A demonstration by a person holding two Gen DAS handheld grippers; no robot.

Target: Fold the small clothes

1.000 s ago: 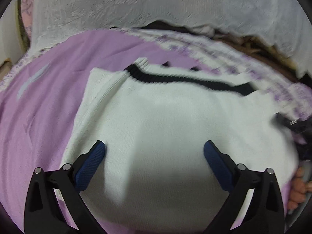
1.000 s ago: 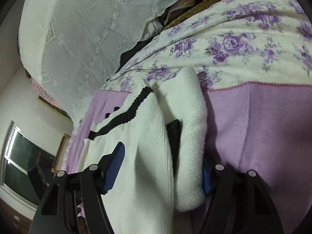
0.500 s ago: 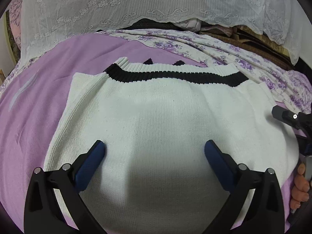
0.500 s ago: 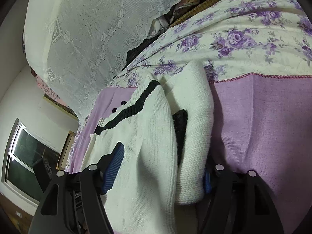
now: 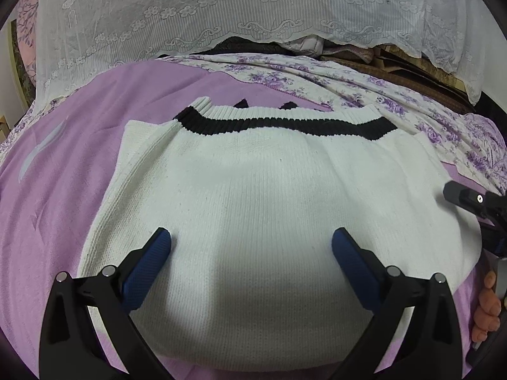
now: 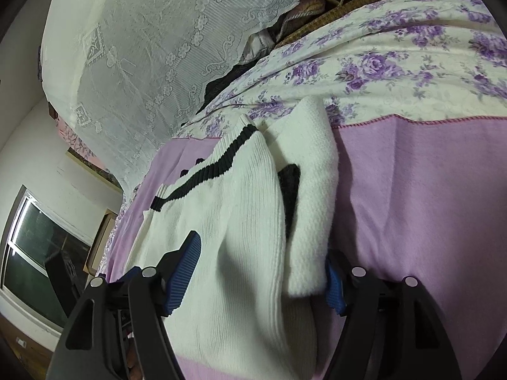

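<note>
Sweater now flatter, between both grippers' spread fingers.

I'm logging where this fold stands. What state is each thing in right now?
White sweater: lying on the bed, partly folded, black-striped hem away from the cameras.
Sleeve fold: doubled over along the sweater's right edge.
Left tool: open, over the sweater's middle, gripping nothing.
Right tool: open, straddling the folded edge.
Purple blanket: spread under the sweater.
Lace curtain: hanging behind the bed.
</note>
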